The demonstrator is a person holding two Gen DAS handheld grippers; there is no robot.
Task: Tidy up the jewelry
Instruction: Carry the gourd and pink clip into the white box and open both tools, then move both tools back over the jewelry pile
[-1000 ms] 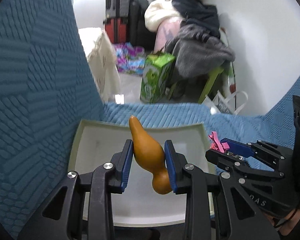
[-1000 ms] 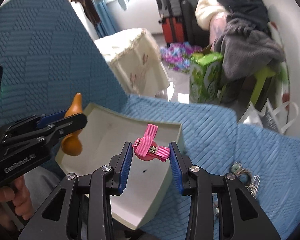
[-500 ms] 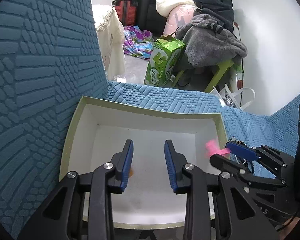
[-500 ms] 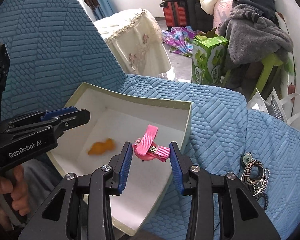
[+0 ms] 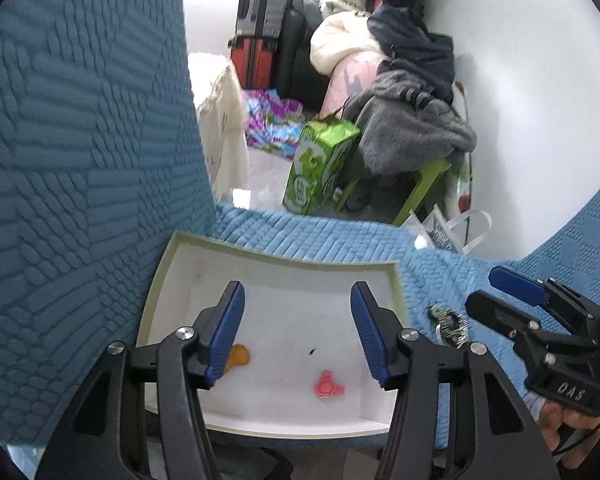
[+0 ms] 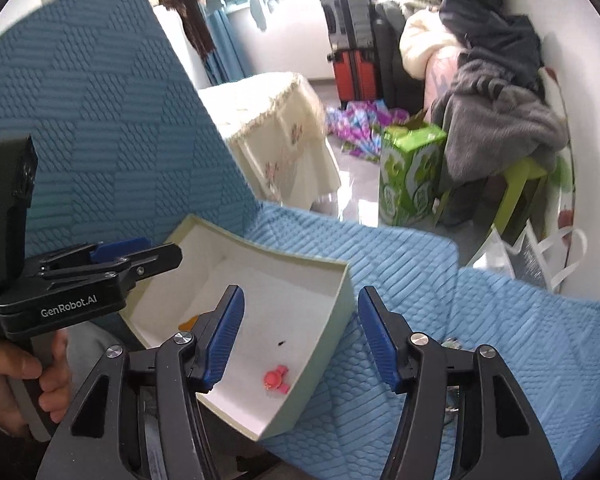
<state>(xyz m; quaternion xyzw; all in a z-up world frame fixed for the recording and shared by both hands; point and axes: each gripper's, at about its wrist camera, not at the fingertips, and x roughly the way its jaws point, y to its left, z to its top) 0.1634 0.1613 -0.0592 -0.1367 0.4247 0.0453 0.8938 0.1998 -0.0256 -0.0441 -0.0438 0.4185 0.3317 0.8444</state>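
Tongs (image 5: 296,332) (image 6: 300,336) wide apart, empty, above box (image 5: 284,258).

A box (image 5: 396,280) sits on the sofa seat (image 5: 340,236), close against the sofa back (image 5: 80,140) on its left. Inside it lie a gourd-shaped piece (image 5: 238,356) toward the left and a hair clip (image 5: 328,386) toward the right, apart from each other. Right of the box, on the seat, rests a heap of jewelry (image 5: 448,322). The left hand-held gripper (image 5: 298,332) hangs over the box, the right hand-held gripper (image 6: 300,336) over its right wall. Beyond the seat's far edge, on the floor, stand a carton (image 5: 320,168), a stool (image 5: 424,180) under piled clothes (image 5: 416,136), and suitcases (image 5: 256,40) farther back.
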